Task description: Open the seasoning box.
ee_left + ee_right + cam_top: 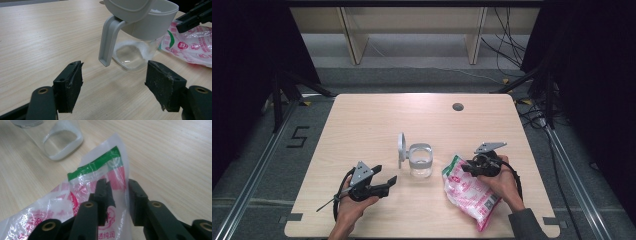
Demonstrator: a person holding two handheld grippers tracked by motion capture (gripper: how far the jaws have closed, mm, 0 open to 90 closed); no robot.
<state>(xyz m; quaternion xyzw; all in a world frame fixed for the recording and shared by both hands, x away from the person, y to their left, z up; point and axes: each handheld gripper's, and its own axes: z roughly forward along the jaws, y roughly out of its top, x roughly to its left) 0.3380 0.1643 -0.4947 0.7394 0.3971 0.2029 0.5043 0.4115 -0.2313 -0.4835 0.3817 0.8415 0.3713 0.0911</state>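
A clear jar (420,161) with a grey collar stands mid-table, its grey flip lid (401,148) raised at its left. In the left gripper view the jar (132,53) and lid (130,8) sit just beyond my left gripper (115,85), whose jaws stand wide apart with nothing between them. This left gripper (386,174) rests low on the table, left of the jar. A pink-and-white plastic bag (469,192) with a green band lies right of the jar. My right gripper (117,186) is shut on the top edge of the bag (82,185), and the jar's collar (62,141) shows beyond.
The light wooden table (377,120) has a round cable hole (457,106) at its far right. Dark stands and loose cables flank the table on the floor. A pale shelf unit stands behind it.
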